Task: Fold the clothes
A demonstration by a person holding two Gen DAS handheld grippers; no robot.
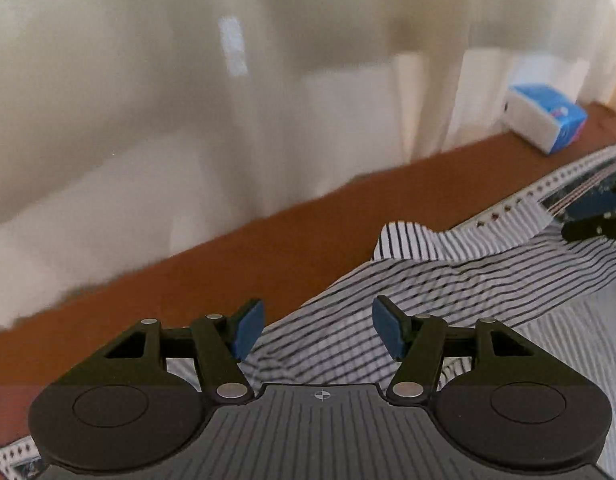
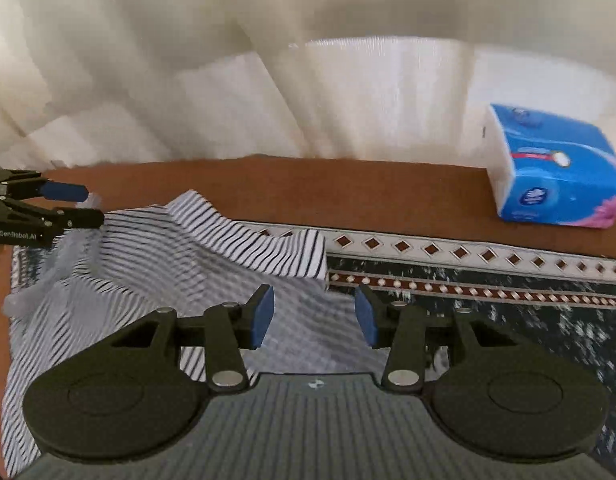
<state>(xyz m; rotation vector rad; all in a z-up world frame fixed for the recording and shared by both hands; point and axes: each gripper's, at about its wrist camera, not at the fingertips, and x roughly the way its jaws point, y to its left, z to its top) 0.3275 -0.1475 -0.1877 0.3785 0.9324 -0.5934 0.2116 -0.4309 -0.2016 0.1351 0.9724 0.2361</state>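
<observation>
A black-and-white striped garment (image 1: pixel 448 292) lies rumpled on the brown table (image 1: pixel 235 272), with a raised fold at its far edge. My left gripper (image 1: pixel 318 332) hovers open over the garment's left edge, with nothing between its blue pads. In the right wrist view the garment (image 2: pixel 167 264) spreads from the left to the centre, partly over a patterned mat (image 2: pixel 488 256). My right gripper (image 2: pixel 314 316) stands open above the garment's right edge, holding nothing. The left gripper (image 2: pixel 93 205) shows at the far left, the right gripper (image 1: pixel 568 216) at the far right.
A blue and white tissue pack (image 2: pixel 556 168) stands at the back right of the table, also in the left wrist view (image 1: pixel 544 118). Cream curtains (image 2: pixel 308 80) hang right behind the table's far edge. The dark mat with its diamond border covers the right side.
</observation>
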